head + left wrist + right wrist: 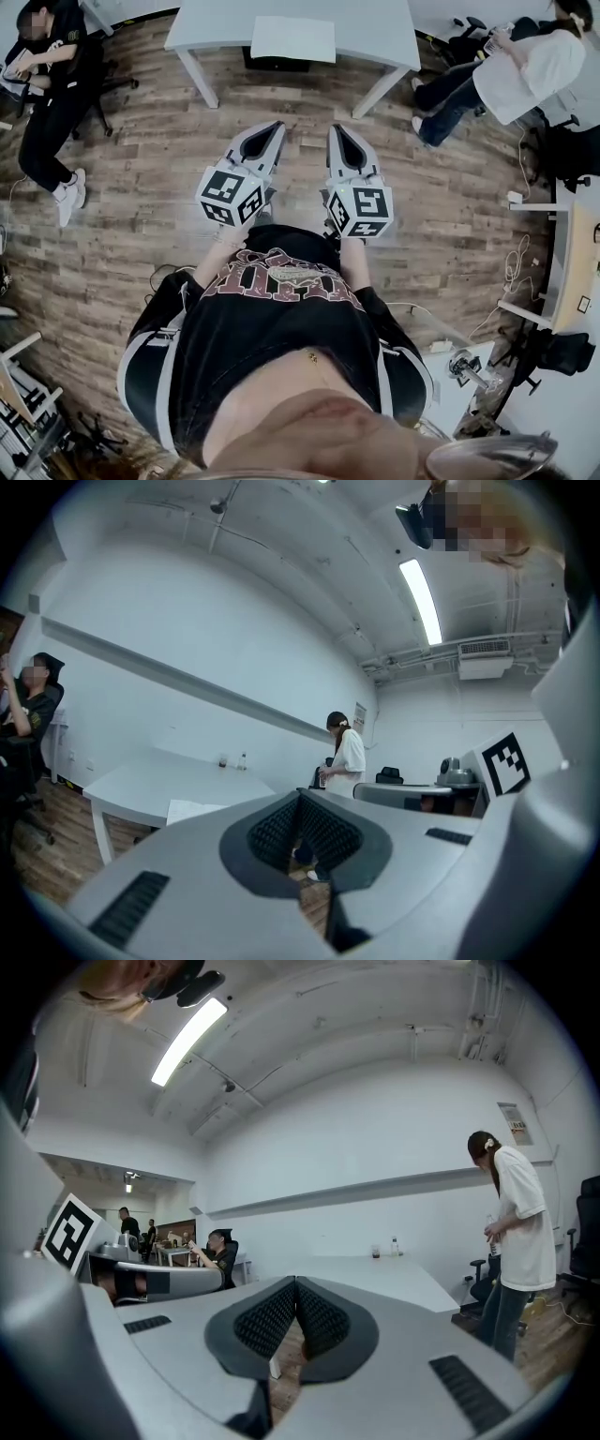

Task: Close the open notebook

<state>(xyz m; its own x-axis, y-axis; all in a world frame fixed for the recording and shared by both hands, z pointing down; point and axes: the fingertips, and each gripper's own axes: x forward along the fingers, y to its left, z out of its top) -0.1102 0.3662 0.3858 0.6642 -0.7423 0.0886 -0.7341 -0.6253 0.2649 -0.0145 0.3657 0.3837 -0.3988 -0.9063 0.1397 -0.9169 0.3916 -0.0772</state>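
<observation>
A white notebook (292, 37) lies flat near the front edge of a pale table (375, 28) at the far side of the wooden floor; in the left gripper view the notebook (192, 810) shows as a white sheet on that table. I hold both grippers level, side by side in front of me, well short of the table. The left gripper (277, 127) is shut with nothing between its pads (281, 832). The right gripper (336, 129) is also shut and empty, its ribbed pads (319, 1316) meeting at the tip.
A person in a white shirt (525, 70) stands at the table's right end. Another person in black (52, 84) sits on a chair at the far left. A second desk (572, 262) with cables lines the right side. Two small bottles (384, 1249) stand at the table's back.
</observation>
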